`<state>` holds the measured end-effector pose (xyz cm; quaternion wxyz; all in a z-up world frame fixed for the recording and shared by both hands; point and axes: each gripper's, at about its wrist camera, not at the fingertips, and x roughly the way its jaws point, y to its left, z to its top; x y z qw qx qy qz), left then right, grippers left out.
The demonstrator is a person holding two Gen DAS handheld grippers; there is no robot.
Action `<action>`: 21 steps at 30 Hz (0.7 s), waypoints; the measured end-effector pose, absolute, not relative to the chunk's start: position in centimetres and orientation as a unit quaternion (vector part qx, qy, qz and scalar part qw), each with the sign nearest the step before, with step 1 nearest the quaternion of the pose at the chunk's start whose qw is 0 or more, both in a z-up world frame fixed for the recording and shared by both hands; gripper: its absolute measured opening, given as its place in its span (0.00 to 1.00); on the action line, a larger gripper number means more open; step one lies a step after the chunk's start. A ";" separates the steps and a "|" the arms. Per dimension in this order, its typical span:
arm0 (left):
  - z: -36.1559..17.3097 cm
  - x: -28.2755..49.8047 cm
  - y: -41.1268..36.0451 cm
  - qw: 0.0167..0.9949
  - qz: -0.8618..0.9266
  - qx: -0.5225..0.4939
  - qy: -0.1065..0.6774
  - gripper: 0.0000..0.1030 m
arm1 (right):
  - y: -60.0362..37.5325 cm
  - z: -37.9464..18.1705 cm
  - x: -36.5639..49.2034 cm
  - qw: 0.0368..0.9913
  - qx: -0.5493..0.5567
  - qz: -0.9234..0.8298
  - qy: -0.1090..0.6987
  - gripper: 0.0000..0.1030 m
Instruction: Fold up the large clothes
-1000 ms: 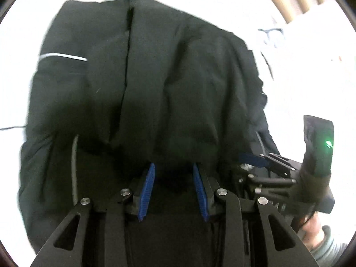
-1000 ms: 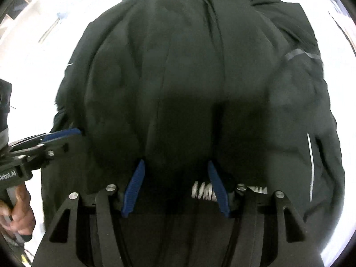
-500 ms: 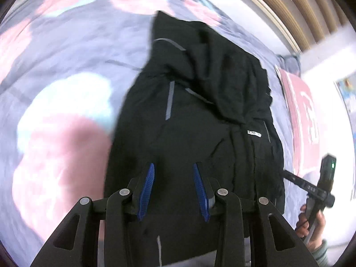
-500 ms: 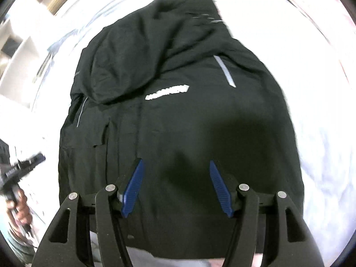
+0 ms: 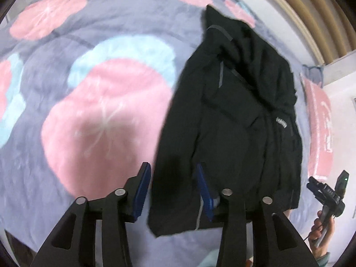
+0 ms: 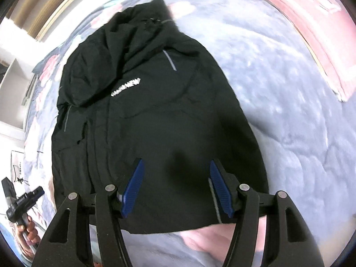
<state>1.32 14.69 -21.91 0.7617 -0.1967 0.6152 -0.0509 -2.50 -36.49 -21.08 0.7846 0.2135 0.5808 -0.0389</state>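
A black jacket (image 5: 240,129) with grey reflective strips and a white logo lies folded on a bed, sleeves tucked in and hood at the far end. It also shows in the right wrist view (image 6: 155,120). My left gripper (image 5: 173,191) is open and empty, raised above the jacket's near left edge. My right gripper (image 6: 175,184) is open and empty, raised above the jacket's near hem. The right gripper shows at the lower right of the left wrist view (image 5: 327,193). The left gripper shows at the lower left of the right wrist view (image 6: 22,200).
The bed cover (image 5: 89,111) is grey-blue with pink and light blue patches. A pink pillow (image 6: 311,22) lies at the bed's far right side. A wooden headboard (image 5: 311,17) and white wall stand beyond the jacket.
Both grippers have pulled back and up from the jacket. It filled both views a second ago and now lies whole on the bed. The left view has shifted left.
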 end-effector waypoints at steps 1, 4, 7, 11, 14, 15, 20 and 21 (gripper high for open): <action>-22.3 1.0 14.8 0.757 -0.051 -0.199 0.620 0.45 | -36.7 -21.4 -2.8 0.783 0.216 -0.042 0.582 0.63; -23.7 -0.1 15.1 0.740 -0.053 -0.205 0.638 0.45 | -37.3 -22.0 -3.6 0.779 0.216 -0.055 0.586 0.63; -25.0 -0.9 15.1 0.723 -0.064 -0.218 0.652 0.45 | -38.1 -22.5 -4.2 0.777 0.209 -0.071 0.590 0.64; -27.0 -1.4 14.7 0.700 -0.091 -0.246 0.664 0.45 | -39.7 -22.6 -5.3 0.777 0.195 -0.095 0.591 0.63; -28.2 -1.5 15.3 0.691 -0.106 -0.301 0.649 0.46 | -41.5 -22.6 -6.6 0.775 0.190 -0.117 0.592 0.64; -28.6 -1.5 15.4 0.688 -0.100 -0.309 0.649 0.46 | -42.1 -22.7 -7.0 0.774 0.191 -0.123 0.591 0.64; -29.4 -1.4 15.2 0.685 -0.098 -0.322 0.646 0.47 | -45.5 -24.2 -8.6 0.756 0.245 -0.130 0.593 0.64; -29.5 -1.4 15.1 0.686 -0.098 -0.317 0.648 0.48 | -45.8 -24.8 -8.6 0.749 0.263 -0.125 0.595 0.64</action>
